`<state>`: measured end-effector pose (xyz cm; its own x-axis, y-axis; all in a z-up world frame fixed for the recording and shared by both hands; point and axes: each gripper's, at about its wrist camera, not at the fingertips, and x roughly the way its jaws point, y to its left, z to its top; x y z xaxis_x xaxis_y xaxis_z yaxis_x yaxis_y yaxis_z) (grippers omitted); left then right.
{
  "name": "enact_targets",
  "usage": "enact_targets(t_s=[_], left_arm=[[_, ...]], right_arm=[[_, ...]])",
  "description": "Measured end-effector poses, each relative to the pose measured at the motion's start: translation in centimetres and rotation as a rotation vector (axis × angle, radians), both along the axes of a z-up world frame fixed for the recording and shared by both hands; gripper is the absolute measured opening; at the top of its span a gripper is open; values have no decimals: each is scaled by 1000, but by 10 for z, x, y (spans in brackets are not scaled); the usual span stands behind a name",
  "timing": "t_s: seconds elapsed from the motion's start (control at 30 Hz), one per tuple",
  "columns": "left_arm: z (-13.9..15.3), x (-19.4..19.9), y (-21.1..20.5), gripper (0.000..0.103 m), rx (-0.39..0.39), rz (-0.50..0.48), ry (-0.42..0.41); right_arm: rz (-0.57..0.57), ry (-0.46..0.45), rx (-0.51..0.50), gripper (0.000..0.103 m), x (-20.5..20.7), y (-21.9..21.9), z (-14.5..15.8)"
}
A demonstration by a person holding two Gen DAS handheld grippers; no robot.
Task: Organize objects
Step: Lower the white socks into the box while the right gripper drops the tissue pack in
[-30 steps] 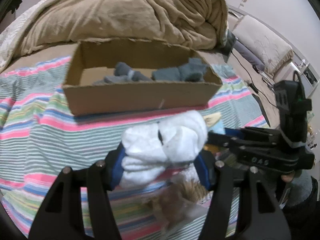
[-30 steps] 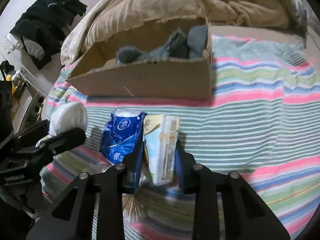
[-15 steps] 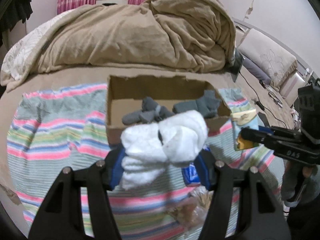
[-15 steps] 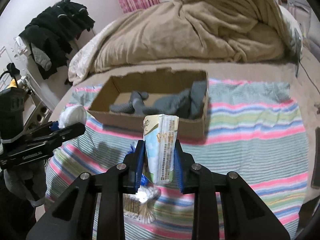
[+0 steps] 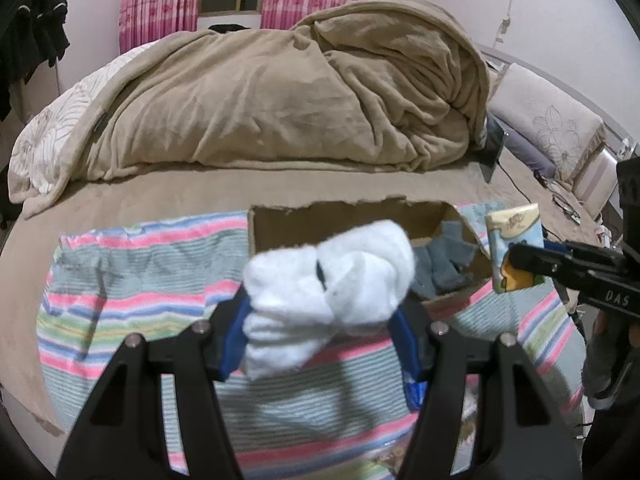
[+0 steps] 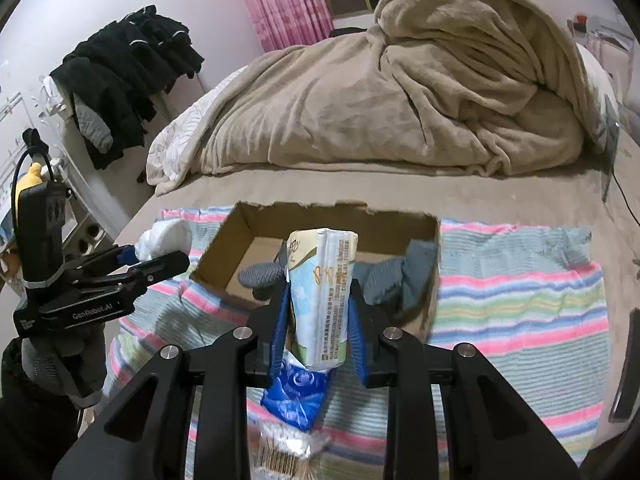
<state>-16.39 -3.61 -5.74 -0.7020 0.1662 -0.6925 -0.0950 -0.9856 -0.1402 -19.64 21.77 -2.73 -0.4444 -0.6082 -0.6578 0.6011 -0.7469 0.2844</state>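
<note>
My left gripper (image 5: 320,312) is shut on a white rolled sock bundle (image 5: 332,280) and holds it in the air, in front of the open cardboard box (image 5: 280,226). My right gripper (image 6: 318,320) is shut on a tissue pack (image 6: 324,292), held upright above the near edge of the box (image 6: 224,248). Grey socks (image 6: 384,280) lie inside the box. The tissue pack (image 5: 514,252) and right gripper (image 5: 532,260) also show at the right of the left wrist view. The left gripper with the white bundle (image 6: 168,236) shows at the left of the right wrist view.
The box stands on a striped towel (image 6: 520,296) spread over the bed. A blue packet (image 6: 298,396) and a clear bag of cotton swabs (image 6: 280,452) lie on the towel below my right gripper. A rumpled tan blanket (image 5: 280,100) fills the far bed. Dark clothes (image 6: 128,64) hang at left.
Both grippers have risen well above the towel with their loads. The box now looks smaller and lower in both views, and more of the room shows.
</note>
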Motion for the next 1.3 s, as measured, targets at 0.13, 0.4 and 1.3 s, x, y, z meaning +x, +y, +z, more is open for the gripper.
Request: enact_targets(t_s=[0.13,0.4,1.3], left_arm=[[-1,-11,-1,62,-10,-13,-4],[-16,-41,2,62,-14,-34,-39],[-66,-102,19,72,-80,-65,-160]], right_arm=[[2,4,-5,29,-9,-8,2],[20,-15,-9,29,-31,-30,-7],[55,-147,58,39,-88,-79,-83]])
